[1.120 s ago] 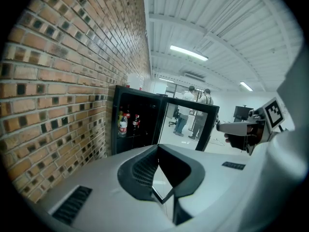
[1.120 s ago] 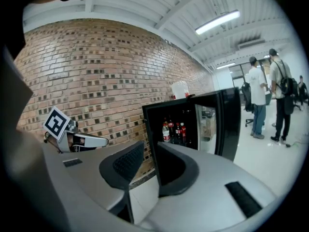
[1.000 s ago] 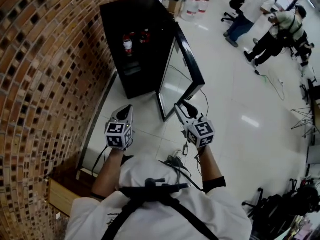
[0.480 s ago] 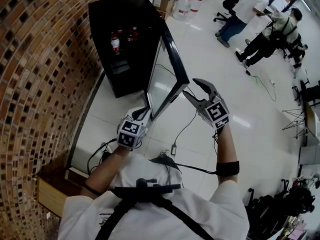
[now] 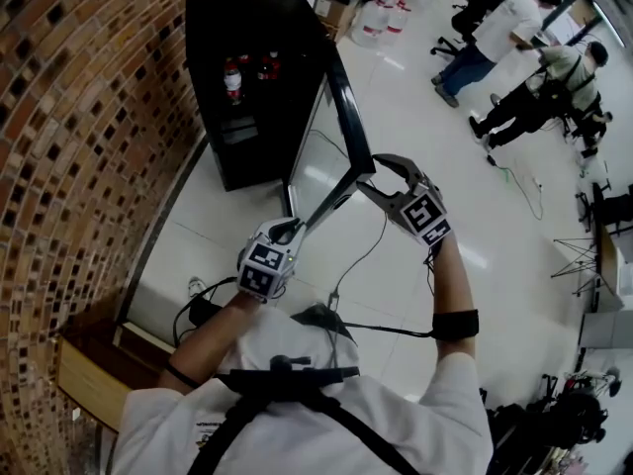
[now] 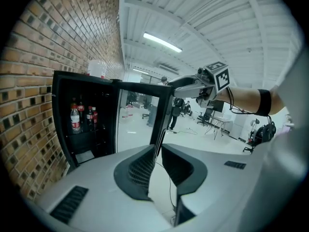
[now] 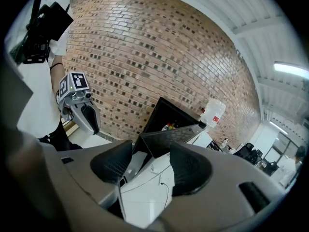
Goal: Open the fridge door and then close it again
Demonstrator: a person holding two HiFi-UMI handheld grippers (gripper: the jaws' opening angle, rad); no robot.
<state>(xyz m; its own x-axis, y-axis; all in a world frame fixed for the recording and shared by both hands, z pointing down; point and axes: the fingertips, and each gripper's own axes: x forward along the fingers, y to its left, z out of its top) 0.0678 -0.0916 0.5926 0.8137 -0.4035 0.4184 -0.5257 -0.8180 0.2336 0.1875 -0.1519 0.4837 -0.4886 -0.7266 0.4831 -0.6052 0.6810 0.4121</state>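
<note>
the fridge [image 5: 247, 77] stands against the brick wall [image 5: 89, 117] with its glass door [image 5: 331, 161] swung wide open, bottles [image 5: 233, 79] showing on the shelf inside. my right gripper [image 5: 381, 178] is up at the door's top free corner with its jaws spread, and nothing is pinched between them. i can't tell if a jaw is touching the frame or only hanging just beside it. my left gripper [image 5: 285, 230] sits lower, near the free edge. its jaws are parted by a narrow gap that lines up with the edge beyond, and they hold nothing either.

i judge the opening half done and the closing push next, and that's where it could go wrong:

- neither pair of jaws has a grip, so a push from a jaw tip at the corner could skid off the smooth frame and knock the glass
- if i shove hard the door may slam, rattle the bottles and bounce back open, leaving it not properly shut
- my left jaws sit right in line with the door's edge, so if i follow it in too far they could get caught between door and cabinet
- a cable [image 5: 361, 255] trails on the floor [image 5: 435, 117] by my feet, and stepping forward with the swing could snag it
</note>
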